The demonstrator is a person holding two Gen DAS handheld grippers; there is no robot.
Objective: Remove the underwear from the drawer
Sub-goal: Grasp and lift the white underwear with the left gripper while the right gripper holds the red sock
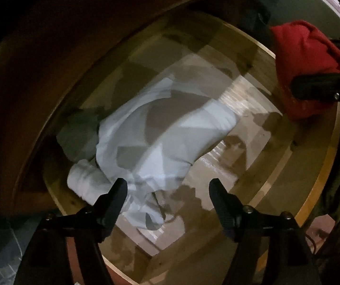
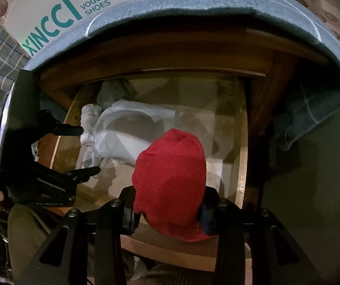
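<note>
The wooden drawer (image 1: 253,54) (image 2: 240,156) is pulled open. My right gripper (image 2: 168,210) is shut on a bundled red underwear (image 2: 170,178) and holds it above the drawer's front right part; it also shows in the left wrist view (image 1: 305,54), pinched by the right fingers (image 1: 317,86). My left gripper (image 1: 168,190) is open and empty, hovering over crumpled white clothing (image 1: 151,133) (image 2: 122,130) in the drawer. It appears at the left of the right wrist view (image 2: 88,152).
A grey garment (image 1: 79,133) (image 2: 115,90) lies at the drawer's back left. A blue-grey cloth (image 2: 193,7) drapes over the cabinet top, with a white shoe box (image 2: 58,7) on it. A green wall (image 2: 312,190) stands at the right.
</note>
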